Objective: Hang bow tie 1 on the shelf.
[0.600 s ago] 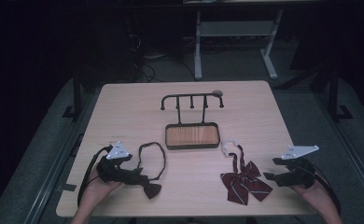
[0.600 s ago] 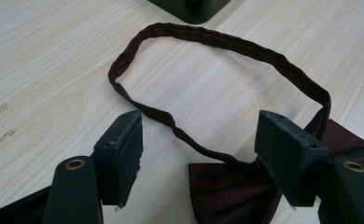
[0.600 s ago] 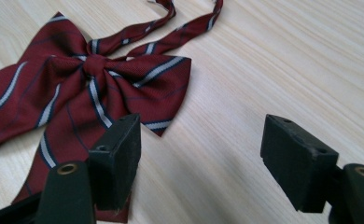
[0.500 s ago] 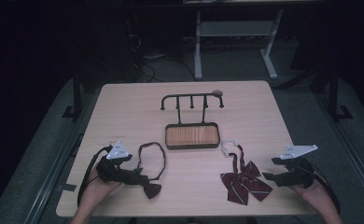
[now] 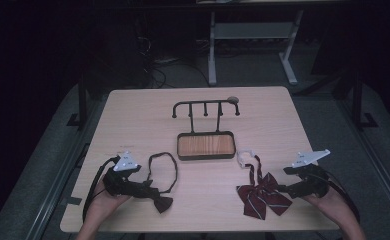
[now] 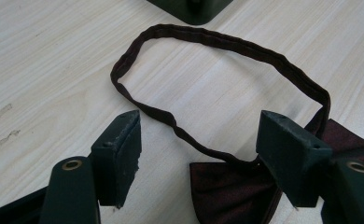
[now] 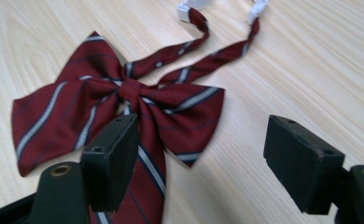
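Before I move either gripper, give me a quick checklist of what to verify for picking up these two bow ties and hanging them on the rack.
1. Left gripper open: ok, jaws spread wide.
2. Right gripper open: ok, jaws apart with nothing between them.
3. Dark maroon bow tie with closed neck loop reachable: ok, it lies flat just ahead of the left gripper.
4. Red striped bow tie with white clips reachable: ok, flat on the table, partly under one right jaw.
5. Black metal hook rack on a wood-lined tray free: ok, nothing hangs from its hooks.
6. Striped tie's clips joined: cannot tell.
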`<state>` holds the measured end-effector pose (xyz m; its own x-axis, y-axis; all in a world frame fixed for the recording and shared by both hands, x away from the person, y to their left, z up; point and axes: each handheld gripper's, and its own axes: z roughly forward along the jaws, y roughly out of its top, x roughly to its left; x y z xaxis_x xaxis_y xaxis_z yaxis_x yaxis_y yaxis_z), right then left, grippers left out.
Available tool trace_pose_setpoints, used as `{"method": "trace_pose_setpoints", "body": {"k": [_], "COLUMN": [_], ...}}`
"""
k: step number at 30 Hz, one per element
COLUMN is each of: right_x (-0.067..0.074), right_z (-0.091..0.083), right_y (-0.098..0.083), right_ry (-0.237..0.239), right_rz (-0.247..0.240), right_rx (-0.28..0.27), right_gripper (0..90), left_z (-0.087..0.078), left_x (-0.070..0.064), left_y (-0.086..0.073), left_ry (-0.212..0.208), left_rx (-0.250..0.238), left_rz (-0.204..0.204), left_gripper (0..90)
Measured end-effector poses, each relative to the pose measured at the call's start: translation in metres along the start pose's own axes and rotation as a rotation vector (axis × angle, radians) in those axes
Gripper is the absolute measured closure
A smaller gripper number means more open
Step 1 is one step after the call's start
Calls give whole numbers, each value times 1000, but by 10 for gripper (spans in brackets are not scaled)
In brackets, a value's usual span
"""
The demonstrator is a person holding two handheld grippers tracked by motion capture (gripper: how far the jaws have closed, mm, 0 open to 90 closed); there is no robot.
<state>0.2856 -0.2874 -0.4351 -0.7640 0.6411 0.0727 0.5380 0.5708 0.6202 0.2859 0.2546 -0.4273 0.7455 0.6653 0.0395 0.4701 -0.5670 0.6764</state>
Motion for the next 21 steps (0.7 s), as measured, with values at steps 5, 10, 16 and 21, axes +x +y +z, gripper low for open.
{"method": "trace_pose_setpoints", "body": {"k": [5, 10, 16, 21], "right_x": [2, 7, 11, 10], "right_z": [2, 2, 0, 6], "right_y": [10, 21, 38, 53], "right_ry": [20, 29, 42, 47], "right_rz": [0, -20, -53, -70], "right_rx": [17, 44, 70, 93], "right_gripper": [263, 302, 325, 343], "left_z": [1, 0, -1, -2], "left_x": [-1, -1, 0, 0], "left_y": [0, 1, 0, 0], "left_ry": [-2, -3, 3, 8], "left_rx": [-1, -5, -10, -8], "left_rz": [9, 13, 7, 7], "left_gripper": [308, 308, 298, 287]}}
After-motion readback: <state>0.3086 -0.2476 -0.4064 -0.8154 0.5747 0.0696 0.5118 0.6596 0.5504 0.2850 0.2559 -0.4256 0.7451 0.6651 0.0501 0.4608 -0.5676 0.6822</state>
